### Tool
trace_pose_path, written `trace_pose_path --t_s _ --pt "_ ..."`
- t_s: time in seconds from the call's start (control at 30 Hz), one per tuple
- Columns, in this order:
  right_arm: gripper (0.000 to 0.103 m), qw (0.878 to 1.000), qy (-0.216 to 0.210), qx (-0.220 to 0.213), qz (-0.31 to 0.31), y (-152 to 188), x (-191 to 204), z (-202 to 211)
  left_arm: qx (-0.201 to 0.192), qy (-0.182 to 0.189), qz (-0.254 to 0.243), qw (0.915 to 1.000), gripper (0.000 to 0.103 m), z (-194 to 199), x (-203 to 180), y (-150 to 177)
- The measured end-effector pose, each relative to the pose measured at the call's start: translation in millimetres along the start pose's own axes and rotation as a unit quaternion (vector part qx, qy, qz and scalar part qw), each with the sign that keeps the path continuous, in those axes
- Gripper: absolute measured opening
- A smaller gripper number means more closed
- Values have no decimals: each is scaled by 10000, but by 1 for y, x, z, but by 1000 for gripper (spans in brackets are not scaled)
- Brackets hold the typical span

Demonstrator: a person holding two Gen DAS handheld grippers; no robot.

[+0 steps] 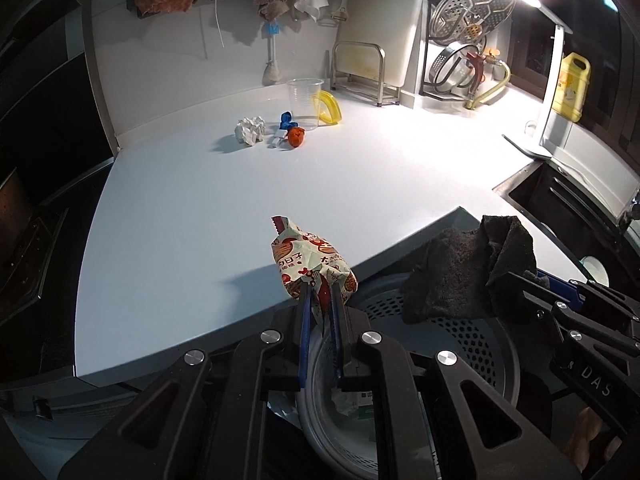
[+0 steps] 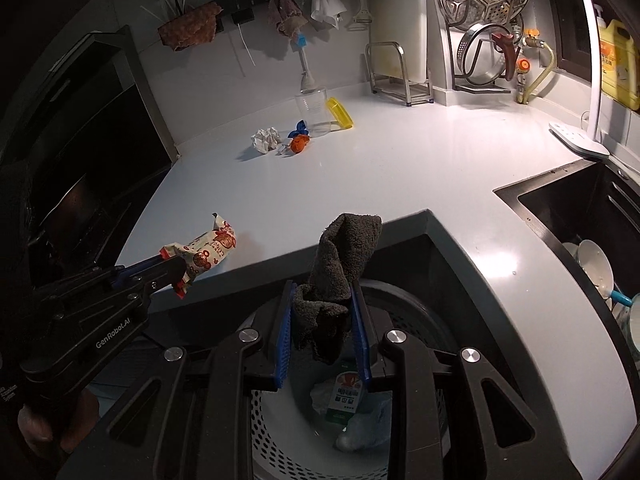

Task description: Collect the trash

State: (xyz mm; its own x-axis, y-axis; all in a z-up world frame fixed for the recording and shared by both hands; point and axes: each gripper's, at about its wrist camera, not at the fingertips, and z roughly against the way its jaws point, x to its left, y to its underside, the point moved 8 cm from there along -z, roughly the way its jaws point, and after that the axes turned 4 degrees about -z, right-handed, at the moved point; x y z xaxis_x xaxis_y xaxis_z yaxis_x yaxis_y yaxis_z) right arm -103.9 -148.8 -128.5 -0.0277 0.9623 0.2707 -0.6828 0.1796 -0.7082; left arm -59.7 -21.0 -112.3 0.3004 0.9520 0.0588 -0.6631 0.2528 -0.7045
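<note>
My left gripper (image 1: 320, 292) is shut on a crumpled printed snack wrapper (image 1: 308, 256) and holds it over the counter's front edge, above the perforated grey trash bin (image 1: 464, 332). It also shows in the right wrist view (image 2: 176, 268) with the wrapper (image 2: 208, 250). My right gripper (image 2: 322, 300) is shut on a dark grey rag (image 2: 340, 264), held over the bin (image 2: 420, 320), which holds a carton and plastic bits (image 2: 346, 396). On the far counter lie a crumpled white paper ball (image 1: 250, 129), a blue scrap (image 1: 286, 120) and an orange scrap (image 1: 297, 137).
A clear plastic cup (image 1: 305, 98) and a yellow object (image 1: 330, 107) stand behind the scraps. A metal rack with a cutting board (image 1: 362, 70), a dish rack with strainers (image 1: 468, 20) and a lamp (image 1: 548, 80) line the back. A sink with dishes (image 2: 592, 264) is at right.
</note>
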Motion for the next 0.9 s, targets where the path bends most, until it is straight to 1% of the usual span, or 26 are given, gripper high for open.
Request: trace_pose_path --t_s 0.23,0.3,0.63,0.9 --pt "25 9999 20 122 -120 37 -11 14 94 103 -112 9998 10 0 -25 20" --pt "25 9996 55 217 -145 45 -14 16 131 133 -108 9998 10 -1 -30 25" --pt "25 9990 68 388 -211 72 -22 12 356 225 -154 9990 10 -12 -46 51" --pt "25 9984 17 522 -233 88 -23 1 524 276 -119 9982 10 -22 -45 67"
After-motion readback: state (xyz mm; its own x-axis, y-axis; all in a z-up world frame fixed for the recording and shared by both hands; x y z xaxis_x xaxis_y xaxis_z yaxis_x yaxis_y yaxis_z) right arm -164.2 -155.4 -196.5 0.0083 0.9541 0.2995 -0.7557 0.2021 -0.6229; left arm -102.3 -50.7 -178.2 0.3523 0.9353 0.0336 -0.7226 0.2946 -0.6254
